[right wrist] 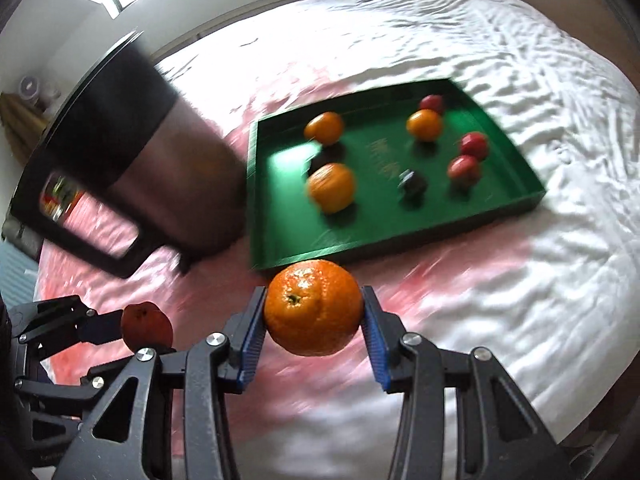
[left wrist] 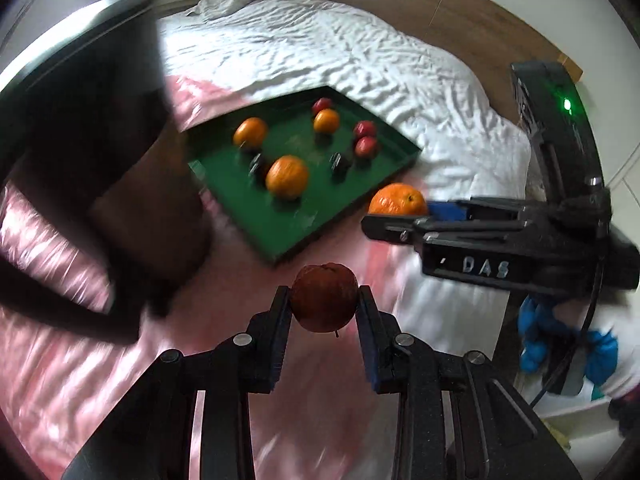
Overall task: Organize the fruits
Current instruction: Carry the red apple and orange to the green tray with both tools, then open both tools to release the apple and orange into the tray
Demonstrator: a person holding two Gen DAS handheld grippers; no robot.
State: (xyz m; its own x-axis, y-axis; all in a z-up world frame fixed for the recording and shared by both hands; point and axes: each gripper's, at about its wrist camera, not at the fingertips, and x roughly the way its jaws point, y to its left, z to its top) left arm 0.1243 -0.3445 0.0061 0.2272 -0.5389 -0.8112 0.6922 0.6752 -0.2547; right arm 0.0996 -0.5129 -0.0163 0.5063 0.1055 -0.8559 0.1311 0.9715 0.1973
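Fruits: left gripper (left wrist: 324, 300) clamps dark-red round apple (left wrist: 324, 297) | right gripper (right wrist: 314, 307) clamps glossy orange (right wrist: 313, 307) | both held above pink sheet, likely bound for green rectangular tray (right wrist: 260, 200)

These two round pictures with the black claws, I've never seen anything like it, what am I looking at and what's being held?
Each picture comes from a wide-angle camera mounted on a hand-held two-finger gripper, looking forward along its fingers; a person carries one in each hand. In the left-hand view, the left gripper is clamped on a dark red apple. In the right-hand view, the right gripper is clamped on an orange. Both hang above a bed with a white sheet and pink cloth. On the bed lies a green tray holding three oranges, three small red fruits and two dark fruits. A dark blurred container stands beside the tray.
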